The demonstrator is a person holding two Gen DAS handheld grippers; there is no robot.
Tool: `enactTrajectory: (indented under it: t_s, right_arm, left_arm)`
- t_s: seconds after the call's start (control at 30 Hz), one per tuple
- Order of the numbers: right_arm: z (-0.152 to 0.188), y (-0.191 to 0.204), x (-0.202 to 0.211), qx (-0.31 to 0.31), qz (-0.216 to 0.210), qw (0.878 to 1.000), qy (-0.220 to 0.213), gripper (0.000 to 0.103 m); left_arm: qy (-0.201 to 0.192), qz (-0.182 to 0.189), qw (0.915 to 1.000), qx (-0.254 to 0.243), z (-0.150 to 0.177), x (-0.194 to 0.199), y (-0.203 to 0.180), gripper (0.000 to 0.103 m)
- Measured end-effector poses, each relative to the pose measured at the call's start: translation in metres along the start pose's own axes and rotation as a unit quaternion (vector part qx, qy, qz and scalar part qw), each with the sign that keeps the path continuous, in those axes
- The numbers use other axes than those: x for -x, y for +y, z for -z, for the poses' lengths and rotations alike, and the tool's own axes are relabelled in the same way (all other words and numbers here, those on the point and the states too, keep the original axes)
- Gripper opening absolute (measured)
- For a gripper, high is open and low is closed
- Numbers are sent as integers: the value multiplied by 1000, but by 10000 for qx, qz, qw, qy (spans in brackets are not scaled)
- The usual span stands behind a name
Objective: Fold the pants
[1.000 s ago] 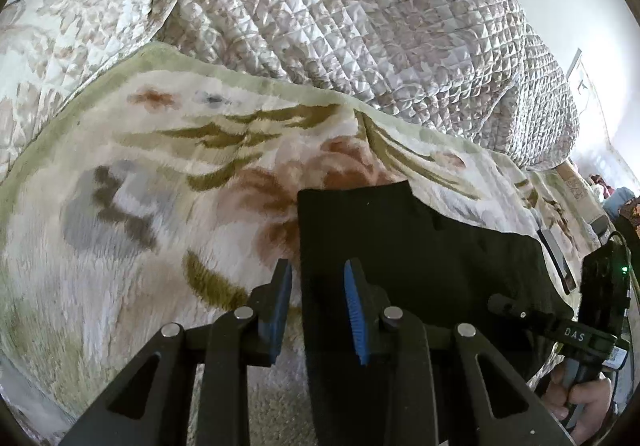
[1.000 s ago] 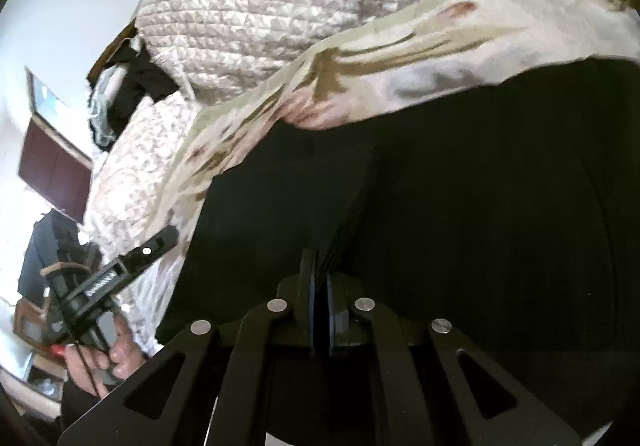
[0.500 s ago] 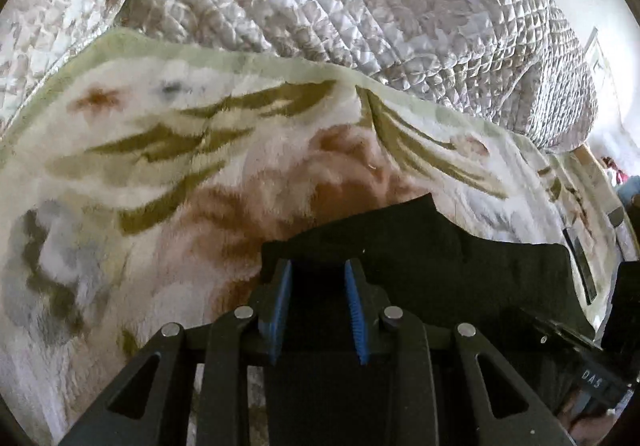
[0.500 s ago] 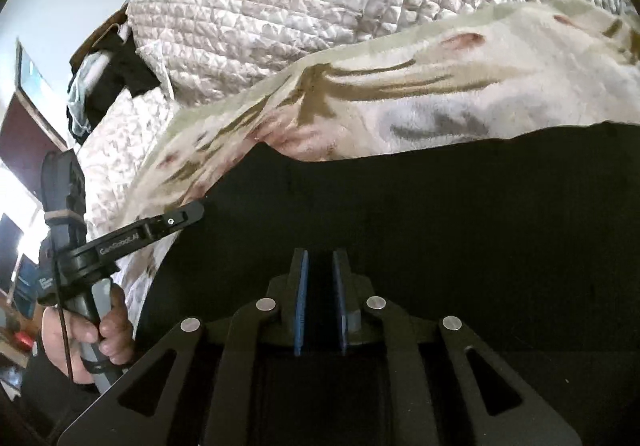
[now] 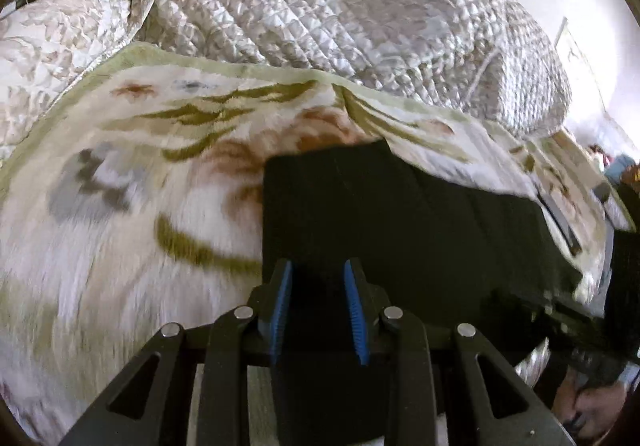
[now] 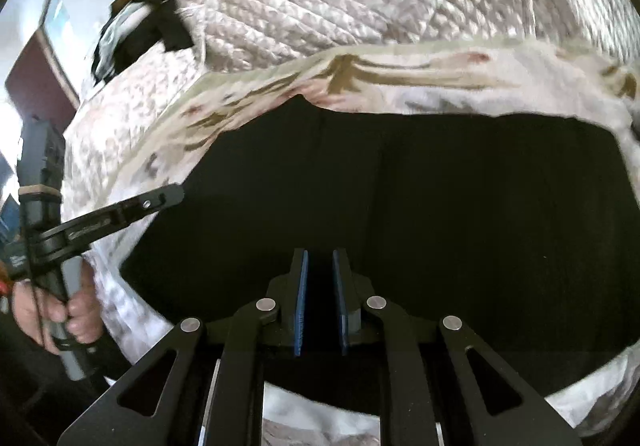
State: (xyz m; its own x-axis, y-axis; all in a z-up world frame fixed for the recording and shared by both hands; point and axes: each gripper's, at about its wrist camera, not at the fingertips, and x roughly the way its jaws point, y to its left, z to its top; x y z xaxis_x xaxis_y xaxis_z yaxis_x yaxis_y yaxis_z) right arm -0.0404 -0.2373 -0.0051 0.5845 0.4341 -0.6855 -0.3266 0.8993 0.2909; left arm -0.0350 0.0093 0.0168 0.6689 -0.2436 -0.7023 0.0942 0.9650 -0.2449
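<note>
The black pants [image 5: 380, 205] lie flat across a floral blanket [image 5: 120, 185] on a bed. My left gripper [image 5: 317, 266] hovers over their left end, open, with the dark cloth showing below the gap between its blue pads. In the right wrist view the pants [image 6: 440, 185] fill the middle. My right gripper [image 6: 320, 254] is over them, open by a narrow gap, and its pads press on nothing. One of the left gripper's fingers [image 6: 132, 209] reaches in over the pants' left edge, held by a hand [image 6: 76, 314].
A bulky quilted silver bedspread [image 5: 320, 5] is piled behind the blanket [image 6: 400, 77]. Dark clothing [image 6: 152, 29] lies at the far left end of the bed. The right tool and the hand [image 5: 592, 406] holding it sit blurred at the lower right.
My right gripper, shut on a ridge of the pants a second ago, has parted its jaws and the cloth lies flat. My left gripper shifted from the pants' left edge to over the cloth.
</note>
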Motion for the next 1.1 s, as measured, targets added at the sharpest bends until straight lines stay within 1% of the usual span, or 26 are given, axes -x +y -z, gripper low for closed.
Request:
enactTrajectory:
  t_s: [0.1,0.13,0.2,0.3,0.37,0.43,0.67,0.83,0.9,1.0,1.1]
  right_arm:
    - [-3,5,5,123,221,9997,41,12]
    - [-3,6,9,128,232,9996,9,12]
    - [2,10,19,154,106,9998,-117,12]
    - [14,13,15,274,127,9995,49,12]
    - [16,12,14,284,119,9995,10,12]
    - [15,13,13,334,150,9993,40,12]
    - [18,14,14,377,164,9992,-30,12]
    - [16,16,16,448,256,9987,-52,13]
    - [15,11,18,377,436,9983,-86,14]
    - [11,1,20,78,477,9988,-103,14]
    - [5,3,20,58,424,9990,-154,14]
  left_arm:
    - [-40,-48,9999,-134,10,12,-7,29]
    - [-64,-34,9999,-120,12,16,-9,29]
    - [-96,-6,9999,-141,19,24,-11,29]
    - [66,-48,9999,-121,30,19,-10,29]
    - [1,-136,9997,-212,33,18,-13,29]
    - [16,-253,9993,-277,32,17,-17,29]
    - [32,-478,9985,-262,33,16,-22,29]
    - [93,-586,9979,-247,29,15,-25,30]
    - [132,-620,9976,-275,28,15,-27,30]
    - [152,-623,9976,-260,24,16,-27,30]
    - [117,-675,9973,-272,17,16,-26,30]
